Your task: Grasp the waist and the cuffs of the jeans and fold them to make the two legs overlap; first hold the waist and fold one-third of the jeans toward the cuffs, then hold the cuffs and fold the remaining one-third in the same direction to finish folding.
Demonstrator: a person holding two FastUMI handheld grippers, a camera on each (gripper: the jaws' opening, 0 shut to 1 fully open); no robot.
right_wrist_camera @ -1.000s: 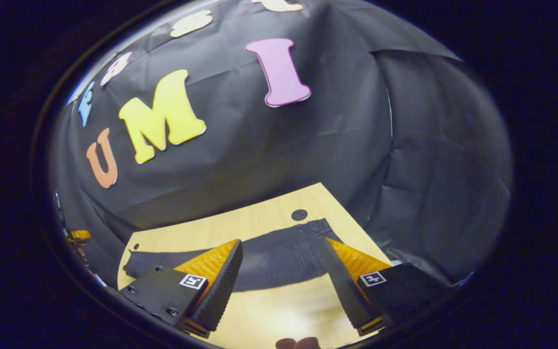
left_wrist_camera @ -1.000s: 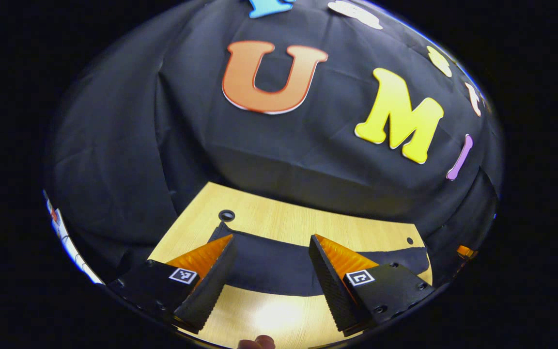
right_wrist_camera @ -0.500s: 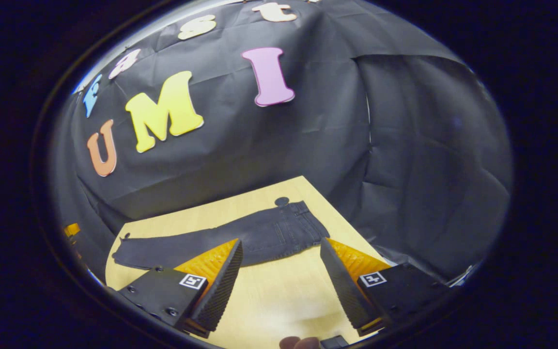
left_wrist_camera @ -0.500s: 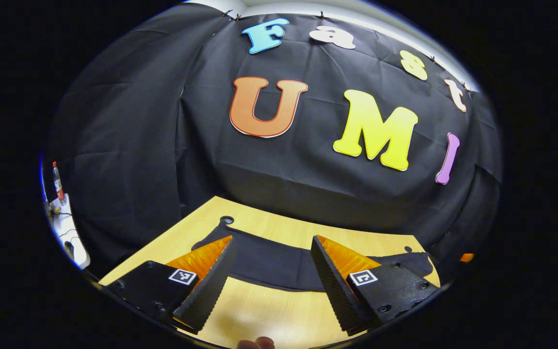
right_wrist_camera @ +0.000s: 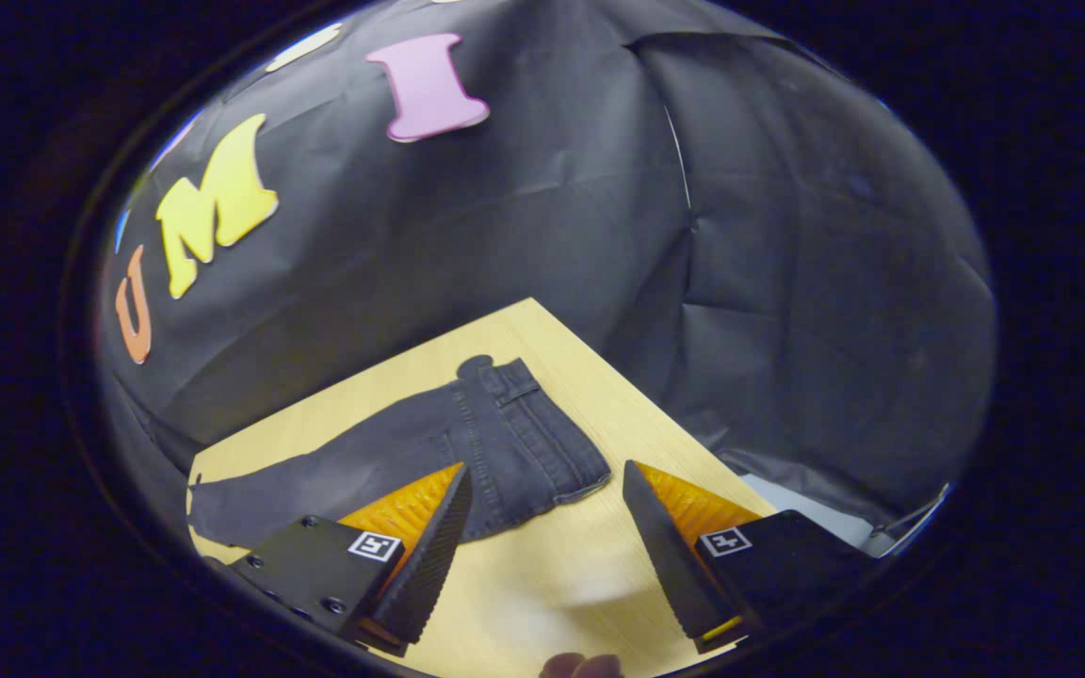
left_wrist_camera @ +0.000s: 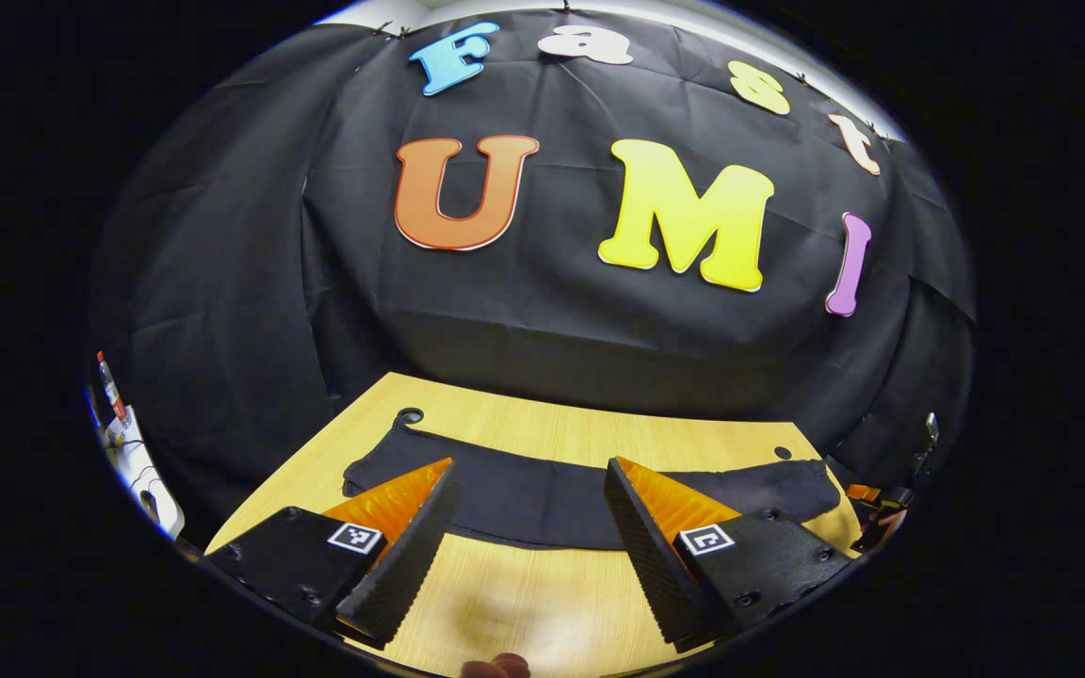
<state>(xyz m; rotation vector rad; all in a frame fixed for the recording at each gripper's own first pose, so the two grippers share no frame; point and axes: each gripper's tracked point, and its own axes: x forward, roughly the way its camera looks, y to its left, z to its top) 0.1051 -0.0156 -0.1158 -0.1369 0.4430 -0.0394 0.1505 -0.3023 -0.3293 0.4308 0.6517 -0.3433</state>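
Dark jeans (left_wrist_camera: pixel 542 490) lie flat along the far half of the wooden table (left_wrist_camera: pixel 524 603), the legs folded one over the other. In the left gripper view the cuff end (left_wrist_camera: pixel 364 471) is at the left. My left gripper (left_wrist_camera: pixel 528 490) hovers open above the table's near side, nothing between its fingers. In the right gripper view the jeans (right_wrist_camera: pixel 392 461) run from the cuffs at the left to the waist (right_wrist_camera: pixel 542 438) at the right. My right gripper (right_wrist_camera: pixel 547 494) is open and empty, just short of the waistband's near corner.
Round cable holes (left_wrist_camera: pixel 408 415) sit in the table's far corners. The table's right edge (right_wrist_camera: pixel 655 414) drops off next to the waist. A side shelf with a bottle (left_wrist_camera: pixel 109 381) stands far left. A fingertip (left_wrist_camera: pixel 495 667) shows at the bottom.
The left gripper view has shifted right, and more of the jeans' cuff end shows. My right gripper has swung right, toward the waist, which now lies between its fingertips' line of sight.
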